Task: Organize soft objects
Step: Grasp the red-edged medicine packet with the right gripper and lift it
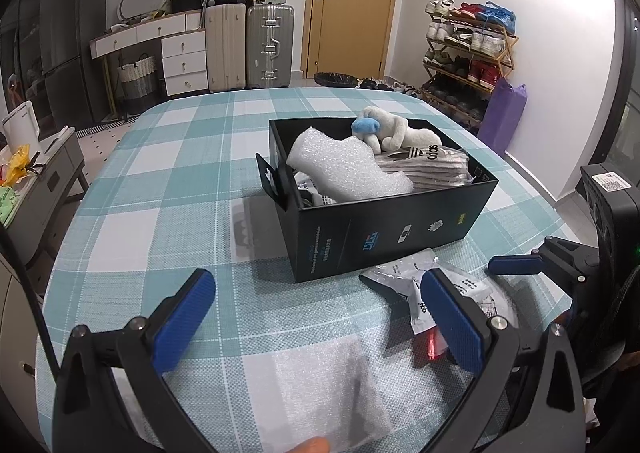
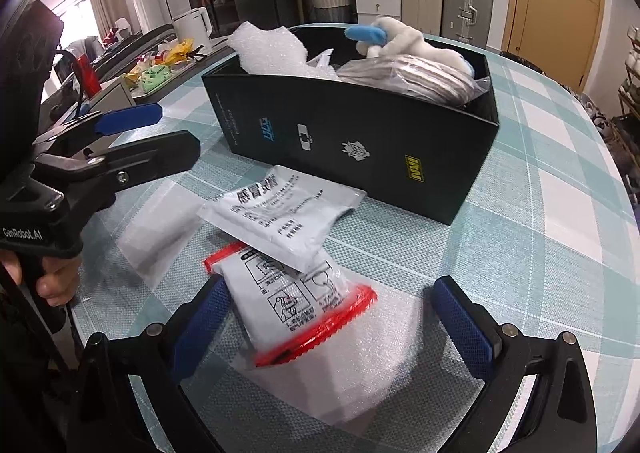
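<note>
A black box (image 1: 384,229) on the checked tablecloth holds a white foam sheet (image 1: 344,169), packed socks (image 1: 436,165) and a white plush toy (image 1: 392,129); the box also shows in the right wrist view (image 2: 360,145). My left gripper (image 1: 316,317) is open over a flat foam sheet (image 1: 320,385). My right gripper (image 2: 332,321) is open around a red-edged white packet (image 2: 296,305), which lies on foam wrap (image 2: 360,365). A second white packet (image 2: 280,213) overlaps it in front of the box.
The checked table (image 1: 168,193) extends left of the box. Behind it stand suitcases (image 1: 248,45), a drawer unit (image 1: 184,57), a door and a shoe rack (image 1: 468,49). A side table with clutter (image 2: 160,65) is at the left.
</note>
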`<act>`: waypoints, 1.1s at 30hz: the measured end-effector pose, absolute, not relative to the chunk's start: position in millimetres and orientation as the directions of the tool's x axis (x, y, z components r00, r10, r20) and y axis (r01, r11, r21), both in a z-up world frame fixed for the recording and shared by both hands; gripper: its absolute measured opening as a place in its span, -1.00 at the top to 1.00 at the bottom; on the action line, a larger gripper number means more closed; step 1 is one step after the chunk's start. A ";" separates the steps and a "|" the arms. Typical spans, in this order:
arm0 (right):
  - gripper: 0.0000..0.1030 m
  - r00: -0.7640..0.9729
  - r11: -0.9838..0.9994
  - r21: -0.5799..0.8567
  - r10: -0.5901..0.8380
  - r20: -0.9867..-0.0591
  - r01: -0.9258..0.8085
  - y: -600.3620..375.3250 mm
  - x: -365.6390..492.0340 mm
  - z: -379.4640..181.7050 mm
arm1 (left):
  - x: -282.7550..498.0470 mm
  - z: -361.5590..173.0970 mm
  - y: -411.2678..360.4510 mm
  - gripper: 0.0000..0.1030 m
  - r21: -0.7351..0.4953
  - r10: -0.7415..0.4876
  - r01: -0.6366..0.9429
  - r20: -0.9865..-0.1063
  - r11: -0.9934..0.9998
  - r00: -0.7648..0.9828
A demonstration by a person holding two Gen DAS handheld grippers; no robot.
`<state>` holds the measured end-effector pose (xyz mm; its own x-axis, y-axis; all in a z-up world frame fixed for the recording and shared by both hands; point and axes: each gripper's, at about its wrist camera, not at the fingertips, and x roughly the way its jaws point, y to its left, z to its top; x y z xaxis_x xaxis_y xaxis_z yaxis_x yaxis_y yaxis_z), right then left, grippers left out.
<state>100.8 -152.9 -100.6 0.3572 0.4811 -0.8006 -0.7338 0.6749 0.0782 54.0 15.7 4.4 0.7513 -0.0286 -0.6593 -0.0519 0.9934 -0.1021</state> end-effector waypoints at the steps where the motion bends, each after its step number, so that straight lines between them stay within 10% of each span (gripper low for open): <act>1: -0.99 0.356 0.673 0.078 0.483 -0.800 -0.736 -153.8 99.7 -100.9 | 54.1 4.5 15.7 -1.00 -0.102 -0.029 -0.052 -0.659 0.993 0.751; 6: -0.85 0.353 0.652 0.077 0.500 -0.791 -0.754 -149.6 96.6 -99.6 | 54.0 4.4 15.5 -1.00 -0.103 -0.029 -0.052 -0.660 0.993 0.751; 14: -0.04 0.336 0.618 0.079 0.524 -0.783 -0.782 -145.5 89.3 -97.7 | 54.3 4.1 15.1 -1.00 -0.103 -0.030 -0.050 -0.660 0.993 0.751; 33: 0.05 0.301 0.536 0.082 0.587 -0.751 -0.840 -163.6 62.4 -82.8 | 50.7 9.0 9.4 -1.00 -0.101 -0.039 -0.037 -0.656 0.994 0.754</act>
<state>62.4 -163.6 -82.8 0.3012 0.5870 -0.7515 -0.8402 0.5361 0.0821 50.7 9.4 9.0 0.7540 -0.0386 -0.6558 -0.0373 0.9941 -0.1015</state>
